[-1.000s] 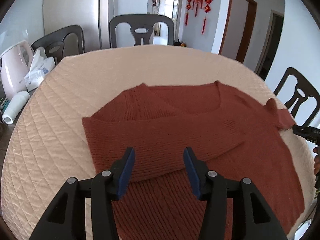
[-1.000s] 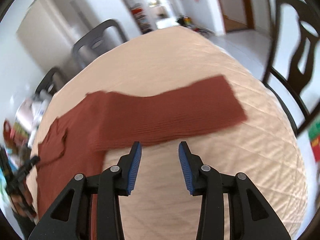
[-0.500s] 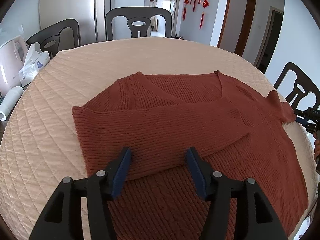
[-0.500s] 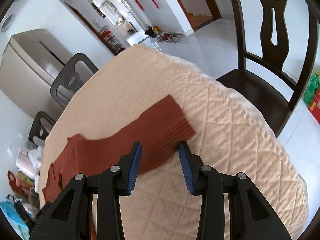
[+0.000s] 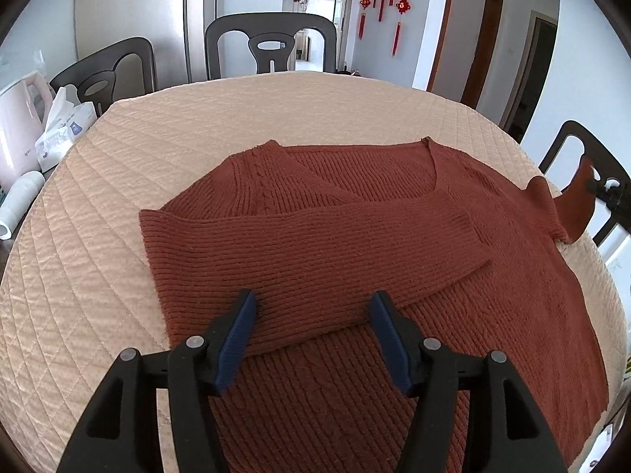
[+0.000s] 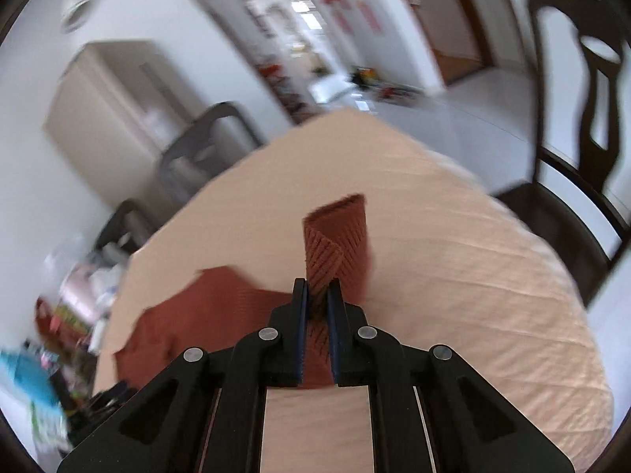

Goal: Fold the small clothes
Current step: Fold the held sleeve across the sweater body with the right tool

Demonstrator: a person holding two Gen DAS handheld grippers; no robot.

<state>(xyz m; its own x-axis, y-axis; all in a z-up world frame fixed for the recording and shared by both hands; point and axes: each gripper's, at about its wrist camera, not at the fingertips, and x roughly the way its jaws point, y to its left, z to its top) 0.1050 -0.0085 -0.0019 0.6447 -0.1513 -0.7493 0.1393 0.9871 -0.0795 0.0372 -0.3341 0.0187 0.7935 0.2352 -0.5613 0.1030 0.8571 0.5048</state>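
Observation:
A rust-red knitted sweater (image 5: 355, 244) lies flat on the quilted beige table (image 5: 197, 126), one sleeve folded across its chest. My left gripper (image 5: 311, 307) hovers low over that folded sleeve near the sweater's front. Its jaws are opening, and the fingers touch no cloth. My right gripper (image 6: 316, 287) is shut on the cuff end of the other sleeve (image 6: 339, 228), which stands up off the table. In the left wrist view that raised sleeve (image 5: 579, 205) shows at the far right edge, with the right gripper (image 5: 603, 189) behind it.
Dark chairs (image 5: 272, 45) ring the round table, one close on the right (image 6: 572, 197). A pink kettle (image 5: 19, 122), a tissue pack (image 5: 65, 126) and a white roll (image 5: 19, 205) sit off the left edge. Bare quilt lies left of and beyond the sweater.
My right gripper has gone from open beside the flat sleeve to shut on its cuff, and has lifted it. The left gripper's jaws have widened a little; it has stayed in place.

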